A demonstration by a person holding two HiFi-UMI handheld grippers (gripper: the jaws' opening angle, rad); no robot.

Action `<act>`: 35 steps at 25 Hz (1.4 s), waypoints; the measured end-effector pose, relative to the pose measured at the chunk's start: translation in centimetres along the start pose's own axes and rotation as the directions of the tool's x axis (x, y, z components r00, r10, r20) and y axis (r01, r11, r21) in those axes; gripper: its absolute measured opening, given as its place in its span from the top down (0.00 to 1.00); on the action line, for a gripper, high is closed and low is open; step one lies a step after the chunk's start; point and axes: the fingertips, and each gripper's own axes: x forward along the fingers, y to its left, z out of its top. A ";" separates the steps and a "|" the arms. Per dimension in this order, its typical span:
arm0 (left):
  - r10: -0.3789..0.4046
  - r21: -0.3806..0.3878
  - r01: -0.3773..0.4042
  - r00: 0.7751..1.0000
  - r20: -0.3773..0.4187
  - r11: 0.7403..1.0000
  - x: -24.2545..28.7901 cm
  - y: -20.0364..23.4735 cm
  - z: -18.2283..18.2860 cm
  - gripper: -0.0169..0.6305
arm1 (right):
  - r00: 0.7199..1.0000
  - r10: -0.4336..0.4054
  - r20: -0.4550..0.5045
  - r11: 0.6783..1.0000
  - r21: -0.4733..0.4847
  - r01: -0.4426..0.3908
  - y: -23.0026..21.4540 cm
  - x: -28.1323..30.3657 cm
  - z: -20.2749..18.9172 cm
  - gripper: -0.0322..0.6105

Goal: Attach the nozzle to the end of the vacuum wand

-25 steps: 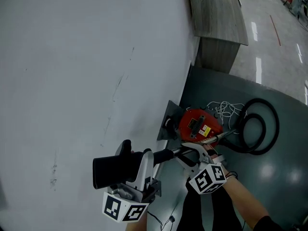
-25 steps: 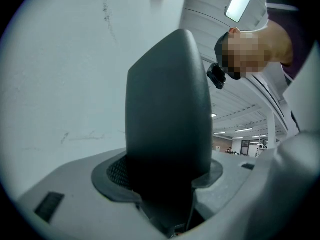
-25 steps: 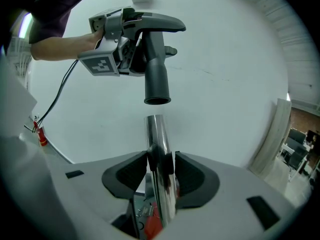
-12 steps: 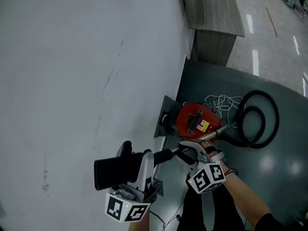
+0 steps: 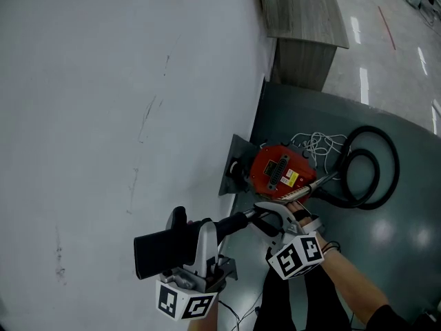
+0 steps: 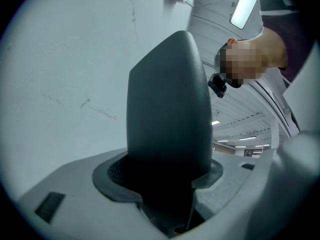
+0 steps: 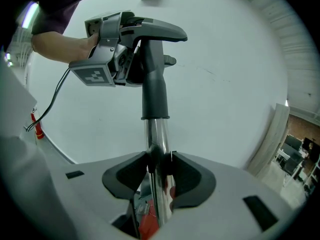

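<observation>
Since a second ago, the left gripper [image 5: 205, 236] has sunk a little in the head view, carrying the nozzle [image 5: 162, 248] down with it. The right gripper [image 5: 270, 216] has kept its place. I take the red vacuum cleaner [image 5: 279, 174] on the dark mat [image 5: 393, 254] as my landmark.

The nozzle hangs nearer to me than the cleaner and off to its left, in front of the pale wall [image 5: 103, 116]. My left gripper is clenched around its broad black body, which fills the space between the pads. The nozzle's grey neck points back towards the cleaner, and its collar sits over the end of the vacuum wand [image 7: 157, 139].

The right gripper is just on the near side of the cleaner, its pads pinched on the chrome tube of the wand. The black hose [image 5: 368, 204] lies coiled just right of the cleaner. A white cable [image 5: 313, 145] is tangled at the cleaner's far right.
</observation>
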 end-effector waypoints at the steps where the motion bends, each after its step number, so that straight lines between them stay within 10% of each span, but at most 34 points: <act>1: 0.001 -0.007 -0.001 1.000 0.007 1.000 -0.1 0.1 0.0 0.57 | 1.000 -0.004 0.001 1.000 0.003 0.004 0.0 0.0 0.0 0.70; 20: 0.023 -0.103 -0.021 0.999 0.024 0.994 -0.5 2.6 -1.6 0.57 | 1.000 0.004 0.026 1.000 -0.015 -0.003 0.5 0.1 0.7 0.72; 28: 0.051 0.014 -0.050 0.997 -0.066 0.999 -2.7 2.4 -3.0 0.48 | 0.999 0.017 0.030 1.000 0.011 -0.017 0.9 0.3 0.4 0.69; 35: 0.078 -0.036 -0.087 0.975 -0.209 0.996 -7.8 -0.4 -5.9 0.46 | 0.996 0.050 0.074 0.989 0.135 -0.060 0.9 -3.7 3.0 0.64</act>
